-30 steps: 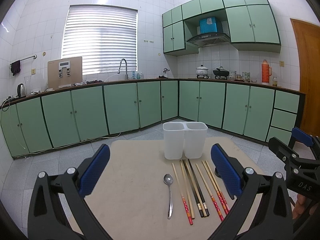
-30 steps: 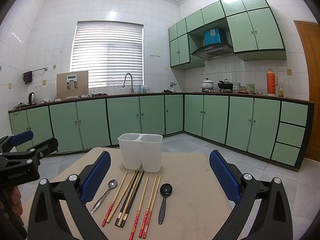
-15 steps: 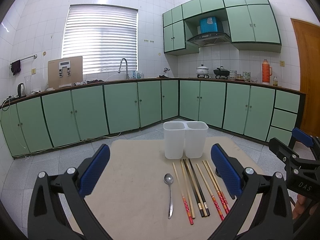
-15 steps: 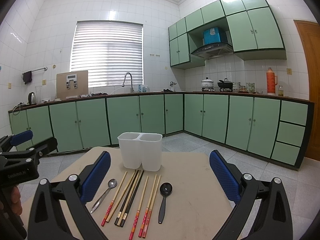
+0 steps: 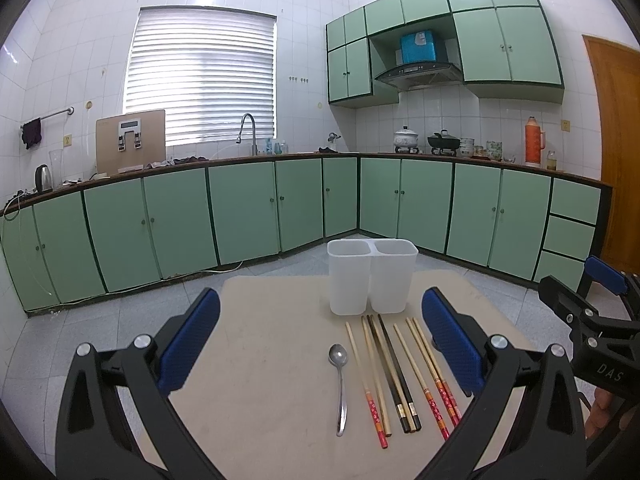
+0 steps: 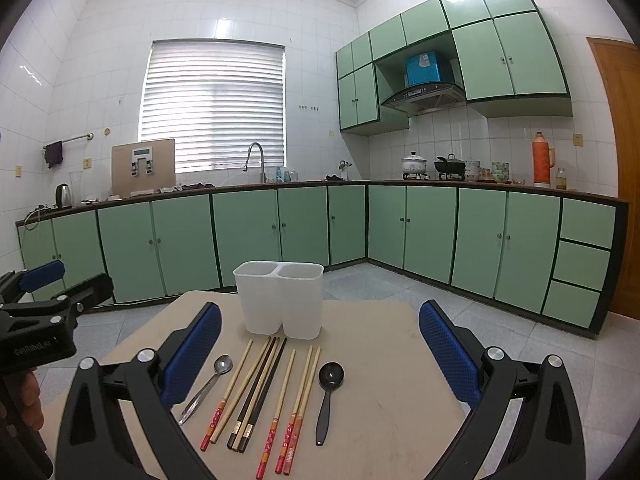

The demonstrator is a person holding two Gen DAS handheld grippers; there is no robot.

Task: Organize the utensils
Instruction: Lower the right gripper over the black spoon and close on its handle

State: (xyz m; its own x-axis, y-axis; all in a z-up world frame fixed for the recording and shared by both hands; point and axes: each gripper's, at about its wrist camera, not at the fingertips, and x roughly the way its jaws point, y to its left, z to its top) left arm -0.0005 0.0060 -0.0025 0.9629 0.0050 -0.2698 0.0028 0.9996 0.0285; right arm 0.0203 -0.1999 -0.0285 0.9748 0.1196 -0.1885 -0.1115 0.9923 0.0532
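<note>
Green kitchen cabinets ringed a beige desk [image 6: 400,360] where nothing was sorted yet: chopsticks [image 6: 260,388], a metal spoon [image 6: 208,386] and a black spoon [image 6: 328,396] lay before the empty two-compartment holder [image 6: 280,300]. Left gripper [image 5: 320,340] and right gripper [image 6: 320,354] hovered released, holding nothing.

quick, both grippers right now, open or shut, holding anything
Left gripper: open, holding nothing, above the table.
Right gripper: open, holding nothing, above the row of utensils.
</note>
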